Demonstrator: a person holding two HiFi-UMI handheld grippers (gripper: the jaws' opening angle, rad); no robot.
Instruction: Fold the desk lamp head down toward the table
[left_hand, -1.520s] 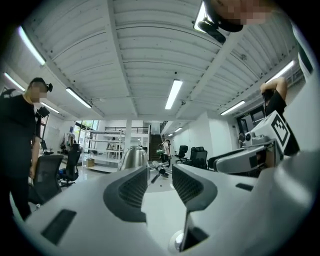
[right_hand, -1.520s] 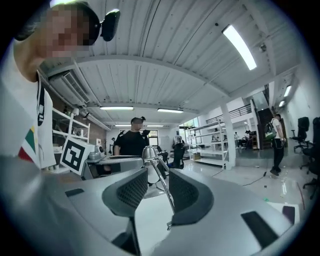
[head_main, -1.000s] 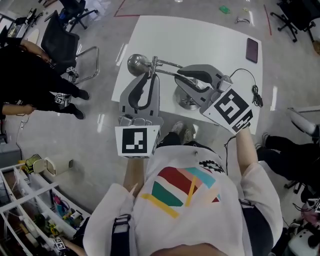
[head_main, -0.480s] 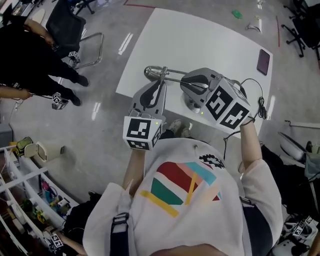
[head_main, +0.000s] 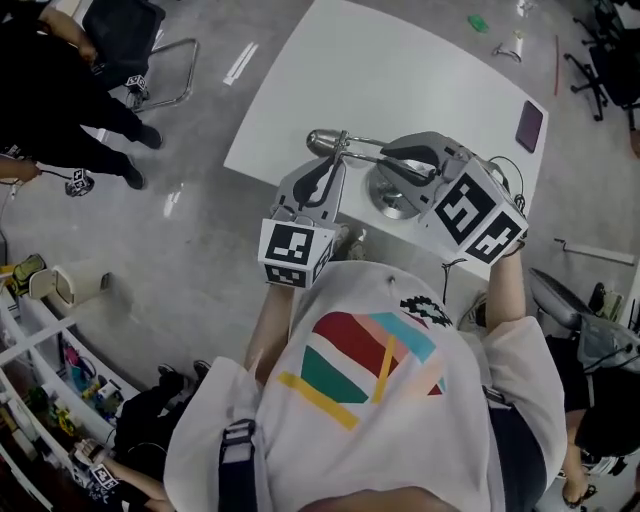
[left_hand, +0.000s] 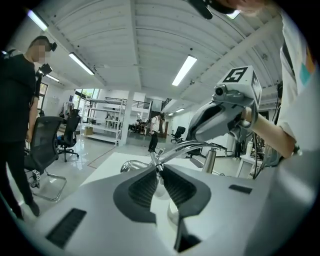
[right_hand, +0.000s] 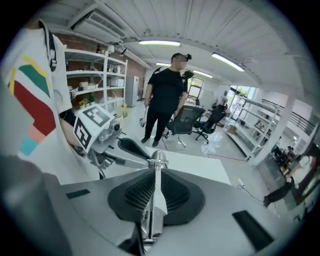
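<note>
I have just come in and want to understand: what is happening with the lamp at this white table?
A person holds a gripper in each hand and works on a chrome desk lamp on the white table. The right gripper is shut on the lamp arm. The left gripper has just been closing its fingers, which pinch the same arm beside the lamp head. The head is low over the table.

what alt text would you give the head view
Seen from above, a person in a white shirt holds a chrome lamp on a white table with two grippers. The left gripper, whose jaws have just been closing, pinches the arm near the lamp's head; the right gripper is shut on the arm beside it.
</note>
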